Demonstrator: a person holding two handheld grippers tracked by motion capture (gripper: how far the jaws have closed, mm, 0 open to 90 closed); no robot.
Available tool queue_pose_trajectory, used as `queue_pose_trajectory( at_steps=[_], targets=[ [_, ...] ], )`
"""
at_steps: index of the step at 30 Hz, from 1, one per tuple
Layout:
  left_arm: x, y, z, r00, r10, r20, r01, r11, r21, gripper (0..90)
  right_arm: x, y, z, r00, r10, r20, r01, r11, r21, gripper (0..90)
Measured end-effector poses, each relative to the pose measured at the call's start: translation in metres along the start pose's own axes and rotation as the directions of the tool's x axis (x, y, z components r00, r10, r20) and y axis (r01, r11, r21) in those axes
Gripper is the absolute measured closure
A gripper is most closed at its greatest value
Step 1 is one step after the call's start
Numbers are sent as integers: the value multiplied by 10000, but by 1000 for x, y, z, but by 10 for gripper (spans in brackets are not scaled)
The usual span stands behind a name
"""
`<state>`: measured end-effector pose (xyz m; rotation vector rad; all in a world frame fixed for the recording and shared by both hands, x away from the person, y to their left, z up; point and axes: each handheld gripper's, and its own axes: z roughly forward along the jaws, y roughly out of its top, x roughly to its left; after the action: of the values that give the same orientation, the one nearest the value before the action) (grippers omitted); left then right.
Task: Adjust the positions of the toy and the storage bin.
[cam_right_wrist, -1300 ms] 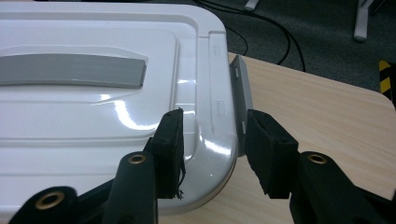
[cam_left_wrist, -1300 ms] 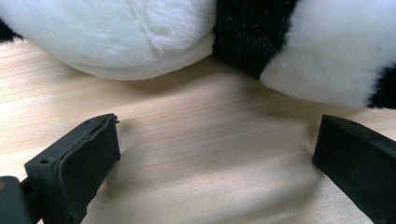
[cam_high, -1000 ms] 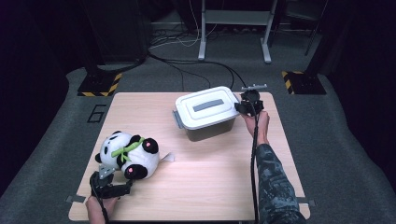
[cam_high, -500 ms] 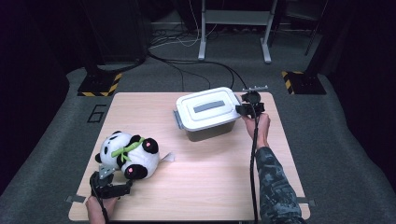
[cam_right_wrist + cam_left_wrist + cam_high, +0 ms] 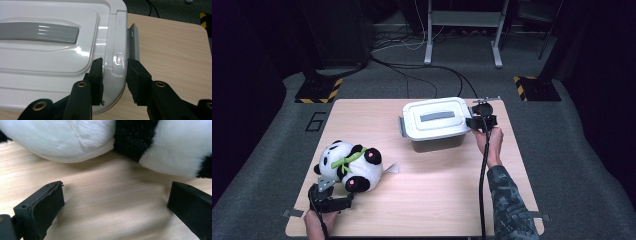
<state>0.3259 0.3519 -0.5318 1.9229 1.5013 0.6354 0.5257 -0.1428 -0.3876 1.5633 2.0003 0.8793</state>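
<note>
My right gripper [image 5: 113, 80] pinches the white plastic box lid's [image 5: 50, 57] end rim, lid btwn its 2 jaws. Left gripper [image 5: 112, 207] spread wide, black-and-white plush panda [image 5: 140, 142] just ahead.

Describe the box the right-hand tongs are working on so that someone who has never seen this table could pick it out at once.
On the far right part of the wooden table stands a grey storage box with a white lid, whose right edge the right tongs straddle. The grey handle strip across that lid sets it apart from the plush panda near the left.
</note>
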Motion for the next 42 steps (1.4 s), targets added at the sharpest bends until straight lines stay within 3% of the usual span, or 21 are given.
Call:
queue_pose_trajectory(
  at_steps=[2,3,4,6,8,10,15,19,22,24,31,37,42],
  targets=[
    [0,0,0,10000,4,3,-4,10000,4,1,3,-1,-3,9999,-123,41,123,9999,-74,713],
    [0,0,0,10000,0,3,0,10000,2,1,4,-2,-6,9997,-83,-214,80,9998,-157,812],
    [0,0,0,10000,2,4,-2,10000,2,1,7,-2,-9,9998,-29,-195,27,9999,-121,804],
    [0,0,0,10000,5,4,-5,10000,25,1,12,-5,-8,9984,-547,148,548,9985,-69,761],
    [0,0,0,10000,14,6,-14,10000,32,1,11,-5,-8,9983,-585,-6,585,9982,-90,729],
    [0,0,0,10000,11,10,-11,10000,11,1,9,-4,-8,9985,-534,-71,534,9986,-66,701],
    [0,0,0,10000,0,6,0,10000,-1,1,-6,-1,-13,9990,-390,227,405,9968,-690,705],
    [0,0,0,10000,8,5,-8,10000,6,1,-22,0,-8,9985,-280,476,310,9976,-626,716],
    [0,0,0,10000,11,4,-11,10000,9,1,-31,-3,0,9997,-166,174,174,9988,-461,723],
    [0,0,0,10000,3,4,-3,10000,1,1,-35,-6,6,9996,-52,-295,37,9987,-502,724],
    [0,0,0,10000,0,9,0,10000,-2,1,-39,-12,21,9987,-11,-517,-17,9986,-534,725],
    [0,0,0,10000,31,15,-31,10000,18,2,-39,-21,26,9969,420,-667,-458,9974,-562,791],
    [0,0,-1,10000,52,-8,-52,10000,27,2,-33,-20,23,9972,705,-239,-714,9967,-397,808]
  ],
)
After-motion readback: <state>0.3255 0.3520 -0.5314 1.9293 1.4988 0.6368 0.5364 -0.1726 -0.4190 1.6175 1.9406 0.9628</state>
